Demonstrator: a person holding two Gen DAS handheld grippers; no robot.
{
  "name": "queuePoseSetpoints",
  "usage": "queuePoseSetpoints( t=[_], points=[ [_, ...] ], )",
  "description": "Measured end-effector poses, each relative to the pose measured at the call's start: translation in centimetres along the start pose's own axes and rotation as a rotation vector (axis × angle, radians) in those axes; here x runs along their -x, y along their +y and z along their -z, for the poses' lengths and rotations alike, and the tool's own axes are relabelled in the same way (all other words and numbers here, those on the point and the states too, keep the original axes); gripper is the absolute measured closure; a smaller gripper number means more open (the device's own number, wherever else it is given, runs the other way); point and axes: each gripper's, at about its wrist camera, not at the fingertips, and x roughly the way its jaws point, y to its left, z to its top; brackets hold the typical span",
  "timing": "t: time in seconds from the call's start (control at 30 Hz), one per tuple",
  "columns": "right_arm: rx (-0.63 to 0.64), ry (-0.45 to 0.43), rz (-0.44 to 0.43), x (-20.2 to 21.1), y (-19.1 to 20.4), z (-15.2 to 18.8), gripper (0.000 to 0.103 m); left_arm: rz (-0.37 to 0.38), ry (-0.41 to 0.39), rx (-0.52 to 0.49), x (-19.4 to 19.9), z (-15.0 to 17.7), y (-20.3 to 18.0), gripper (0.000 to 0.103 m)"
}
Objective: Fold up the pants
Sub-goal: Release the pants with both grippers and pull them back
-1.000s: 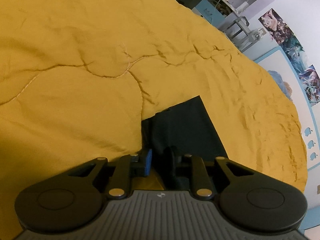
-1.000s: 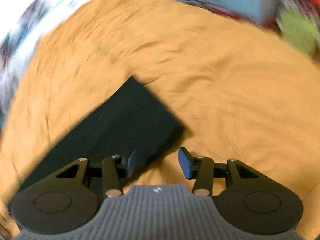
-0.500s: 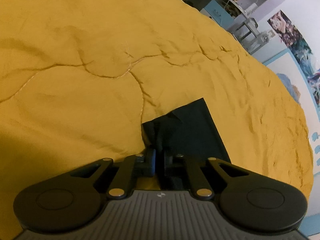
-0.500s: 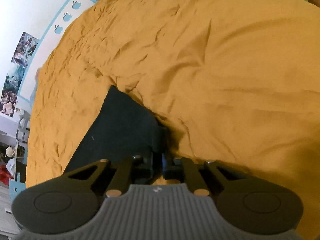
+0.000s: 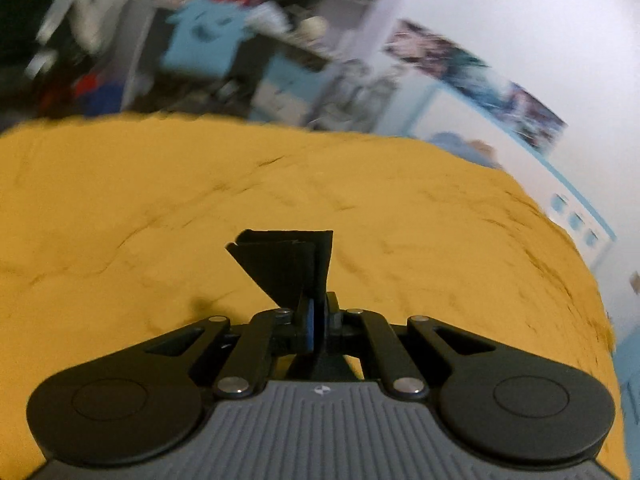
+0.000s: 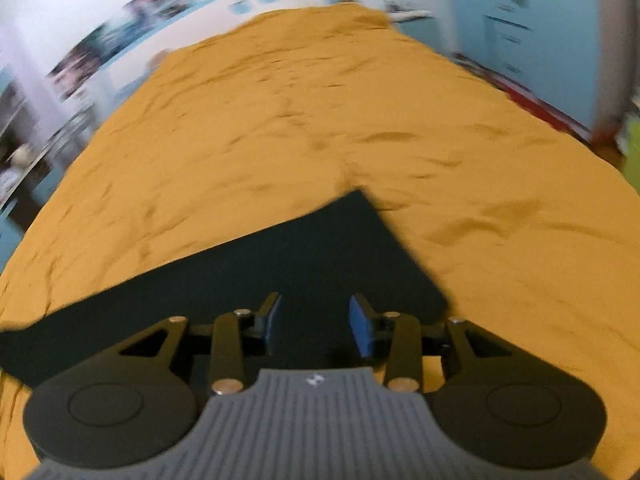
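The bed (image 6: 280, 120) under its mustard quilt fills the room, the dark pants (image 6: 280, 264) lying across its near part. The left hand-held gripper (image 5: 318, 326) is clamped tight on a lifted corner of them. The right hand-held gripper (image 6: 314, 326) has just been opening, its jaws apart over the cloth, nothing pinched. With one corner raised alone, I reckon the fold could skew or the layers slide apart.

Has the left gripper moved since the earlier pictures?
Yes. The left gripper, shut on the dark pants, has lifted: the yellow bedcover sits lower in its view, and the room behind now shows.
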Motion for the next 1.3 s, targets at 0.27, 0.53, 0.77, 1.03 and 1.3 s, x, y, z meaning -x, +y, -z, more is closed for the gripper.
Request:
queuePoseSetpoints(
  t=[0.27, 0.53, 0.77, 1.03, 1.3],
  points=[
    [0.138, 0.057, -0.142, -0.3, 5.0, 1.7, 0.069, 0.088, -0.127, -0.540, 4.8, 5.0, -15.1, 0.099],
    [0.134, 0.095, -0.240, 0.4, 5.8, 3.7, 0.069, 0.255, -0.044, -0.903, 5.5, 18.3, -26.3, 0.099],
    [0.121, 0.182, -0.300, 0.1, 6.3, 6.6, 0.068, 0.312, 0.283, -1.095, 2.9, 29.4, -27.5, 0.098],
    [0.117, 0.214, -0.400, -1.6, 9.0, 7.2, 0.068, 0.475, 0.623, -0.756, 0.9, 27.3, -26.5, 0.081],
    [0.009, 0.287, -0.511, -6.2, 12.5, 4.9, 0.057, 0.422, 0.510, -0.500, 2.6, 22.1, -22.5, 0.076]
  ],
)
